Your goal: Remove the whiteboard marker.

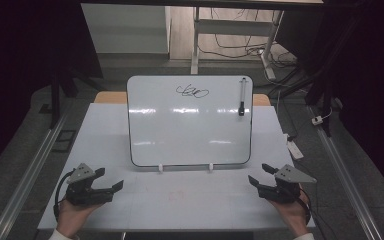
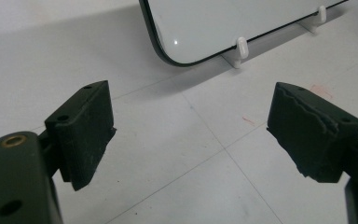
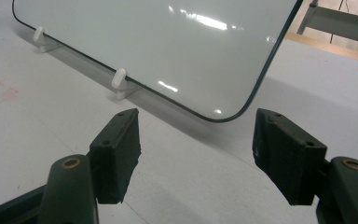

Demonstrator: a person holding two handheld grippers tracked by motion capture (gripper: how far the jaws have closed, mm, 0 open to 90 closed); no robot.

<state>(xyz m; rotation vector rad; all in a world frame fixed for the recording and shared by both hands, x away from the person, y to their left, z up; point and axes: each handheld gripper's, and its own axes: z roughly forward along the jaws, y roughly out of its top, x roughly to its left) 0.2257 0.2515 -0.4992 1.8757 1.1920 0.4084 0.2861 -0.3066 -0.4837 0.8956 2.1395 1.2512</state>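
- High view: my left gripper (image 1: pixel 111 185) and right gripper (image 1: pixel 258 180) rest at the near corners of the white tabletop (image 1: pixel 180 200), jaws released, holding nothing.
- The whiteboard (image 1: pixel 190 125) leans on small white stands between them, farther back, bearing a black scribble (image 1: pixel 192 91) and a marker (image 1: pixel 242 97).
- Beyond: grey floor, cables, dark surroundings.

Both hands parked low, jaws wide open

Left gripper (image 1: pixel 111 181) sits bottom left of the frame, right gripper (image 1: pixel 258 175) bottom right, both empty and angled inward.
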